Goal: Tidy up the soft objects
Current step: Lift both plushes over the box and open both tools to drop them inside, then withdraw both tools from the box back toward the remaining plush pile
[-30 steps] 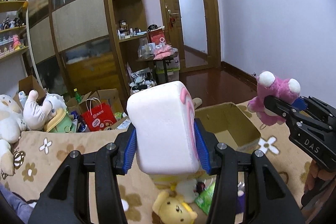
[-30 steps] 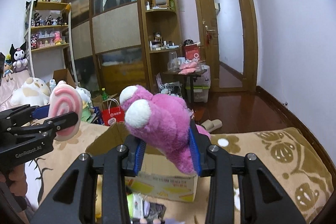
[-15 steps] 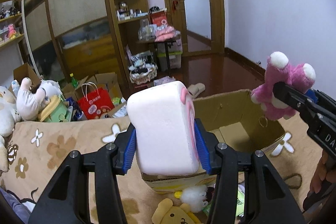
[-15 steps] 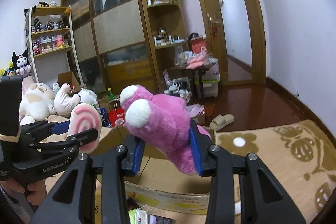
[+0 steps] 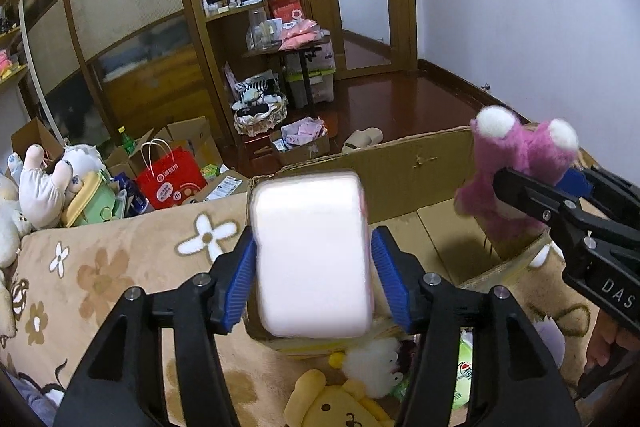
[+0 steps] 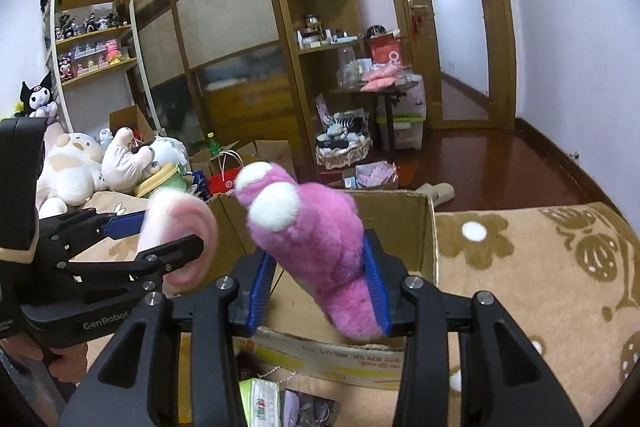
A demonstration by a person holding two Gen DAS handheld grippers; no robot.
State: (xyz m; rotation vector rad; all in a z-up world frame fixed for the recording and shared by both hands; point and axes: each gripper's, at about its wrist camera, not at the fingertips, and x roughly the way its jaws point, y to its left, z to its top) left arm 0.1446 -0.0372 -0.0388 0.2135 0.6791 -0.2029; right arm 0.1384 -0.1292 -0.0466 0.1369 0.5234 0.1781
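My left tongs point(image 5: 312, 281) are opening around the white roll plush point(image 5: 312, 255), which sits between the pads over the box point(image 5: 420, 187); my right tongs point(image 6: 318, 291) are opening too, the pink bear point(image 6: 316, 247) between them above the same box. Nothing shows inside it, I judge; more toys lie below. Readable: "GenRobot", "DAS".

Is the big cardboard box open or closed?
Open. The cardboard box has its flaps up, and its bare brown bottom shows inside in the left wrist view.
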